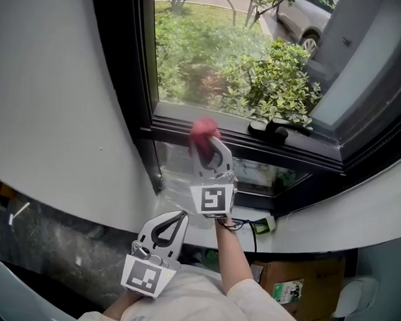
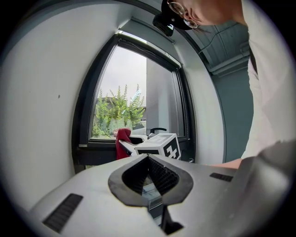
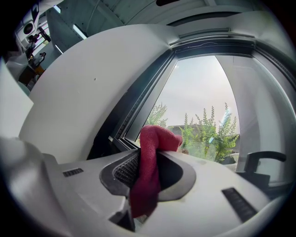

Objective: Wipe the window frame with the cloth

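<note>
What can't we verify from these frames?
- Whether cloth touches window frame: blurred in the head view; in the right gripper view, cloth and tongs block the contact spot.
- Full size of cloth: bunched inside the right tongs.
- Label on box: head view, too small.
- Most of car: head view, cut off by the top edge.

Head view, centre: the cloth (image 1: 204,131) is blurred; whether it touches the window frame (image 1: 268,152) cannot be resolved. Upper right: a car (image 1: 296,19) is cut off by the top edge. Lower right: a cardboard box (image 1: 312,273) is partly hidden under the sill (image 1: 331,224); its label (image 1: 287,290) is too small to read. Right gripper view, lower centre: the cloth's lower end disappears inside the right gripper (image 3: 149,155).
</note>
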### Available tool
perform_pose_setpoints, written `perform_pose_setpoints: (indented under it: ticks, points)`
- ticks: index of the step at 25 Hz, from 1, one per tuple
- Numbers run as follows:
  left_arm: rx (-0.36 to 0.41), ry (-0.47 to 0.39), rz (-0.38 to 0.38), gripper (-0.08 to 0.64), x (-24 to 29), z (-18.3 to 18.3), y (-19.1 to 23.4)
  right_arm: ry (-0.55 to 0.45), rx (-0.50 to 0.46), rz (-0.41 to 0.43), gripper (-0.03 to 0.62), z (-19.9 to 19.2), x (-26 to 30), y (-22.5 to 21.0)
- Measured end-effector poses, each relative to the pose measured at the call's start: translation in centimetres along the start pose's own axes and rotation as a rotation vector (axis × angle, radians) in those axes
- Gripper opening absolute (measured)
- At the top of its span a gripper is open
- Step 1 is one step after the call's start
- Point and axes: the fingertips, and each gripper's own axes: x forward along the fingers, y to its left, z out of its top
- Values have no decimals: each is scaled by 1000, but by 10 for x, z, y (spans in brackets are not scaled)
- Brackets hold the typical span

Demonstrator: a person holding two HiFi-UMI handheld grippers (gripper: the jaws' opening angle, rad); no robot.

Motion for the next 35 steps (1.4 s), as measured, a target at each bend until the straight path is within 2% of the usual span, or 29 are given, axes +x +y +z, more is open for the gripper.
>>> perform_pose_setpoints:
  ticks: [4,11,19,25,35]
  points:
    - [-26,19,15,8,6,-2,0,-28,13,-5,95,1,-5,-11]
    - [-33,33,34,8,13,-7,5,-9,8,-16,95,-4,-13,-22]
    - [-32,31,27,8,21,-6,4,15,48,-42,95,-11,-24,-37]
    - [-28,29,29,8,24,-5,4,2,32,-55,95,-11,-28,-44]
    - [-29,28,22,8,26,-6,3,47,55,-84,95,-21,-39,-58]
